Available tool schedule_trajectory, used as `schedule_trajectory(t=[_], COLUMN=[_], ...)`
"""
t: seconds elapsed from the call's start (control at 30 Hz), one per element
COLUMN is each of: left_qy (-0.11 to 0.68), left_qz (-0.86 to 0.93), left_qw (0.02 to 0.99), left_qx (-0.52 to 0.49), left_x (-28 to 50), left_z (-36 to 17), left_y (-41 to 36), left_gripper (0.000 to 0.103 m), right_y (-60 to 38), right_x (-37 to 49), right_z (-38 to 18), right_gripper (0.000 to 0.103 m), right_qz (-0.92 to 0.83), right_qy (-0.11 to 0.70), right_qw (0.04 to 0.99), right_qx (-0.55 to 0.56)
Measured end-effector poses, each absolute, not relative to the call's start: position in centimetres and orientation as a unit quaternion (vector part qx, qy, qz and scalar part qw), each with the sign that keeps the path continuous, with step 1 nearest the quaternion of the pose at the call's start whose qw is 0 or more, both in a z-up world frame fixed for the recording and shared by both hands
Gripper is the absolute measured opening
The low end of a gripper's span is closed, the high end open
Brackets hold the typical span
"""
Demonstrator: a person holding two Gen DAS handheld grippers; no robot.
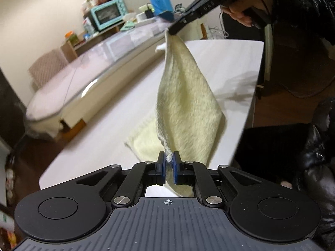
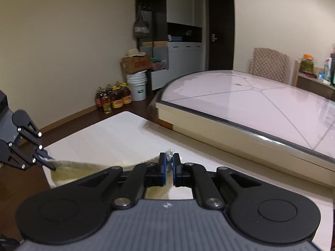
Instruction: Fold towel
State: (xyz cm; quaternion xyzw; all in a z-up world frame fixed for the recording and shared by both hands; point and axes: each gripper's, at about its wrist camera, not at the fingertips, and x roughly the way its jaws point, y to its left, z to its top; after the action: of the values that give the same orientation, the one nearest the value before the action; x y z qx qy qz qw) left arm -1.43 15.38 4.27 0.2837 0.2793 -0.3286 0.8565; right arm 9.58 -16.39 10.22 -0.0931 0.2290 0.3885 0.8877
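Left gripper is clamped on a frayed corner of the towel, blue pads pressed against the cloth with threads showing between them. Right gripper is likewise closed tight on another frayed corner of the same towel. In the left wrist view the right gripper is seen higher up, held by a hand in a dark sleeve, with the cloth hanging from its tip. In the right wrist view the left gripper appears at the left edge, its tip pinching the towel's end.

Towel is pale yellow and is stretched between the two grippers, raised above the white table. Its lower part sags down to the tabletop, where a folded portion rests near the table's near edge.

Beyond the white table stands a larger glass-topped table. A teal toaster oven sits on a shelf against the far wall. Oil bottles and a white bucket stand on the floor by the wall.
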Motion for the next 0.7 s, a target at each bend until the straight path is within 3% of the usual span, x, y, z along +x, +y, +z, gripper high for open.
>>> schedule_trajectory(t=[0.37,0.7], left_qy=[0.303,0.289], left_qz=[-0.386,-0.376], left_qw=[0.831,0.841], left_qx=[0.261,0.259], left_x=[-4.5,-5.5], left_z=[3.6,3.8], left_y=[15.2,14.8], left_gripper=[0.007,0.007], right_y=[-22.3,-25.4], right_x=[5.4,-3.2], right_z=[9.1,7.4], right_gripper=[0.006,0.006], right_qz=[0.409,0.408], right_qy=[0.259,0.279], right_qw=[0.875,0.869], right_qx=[-0.015,-0.037])
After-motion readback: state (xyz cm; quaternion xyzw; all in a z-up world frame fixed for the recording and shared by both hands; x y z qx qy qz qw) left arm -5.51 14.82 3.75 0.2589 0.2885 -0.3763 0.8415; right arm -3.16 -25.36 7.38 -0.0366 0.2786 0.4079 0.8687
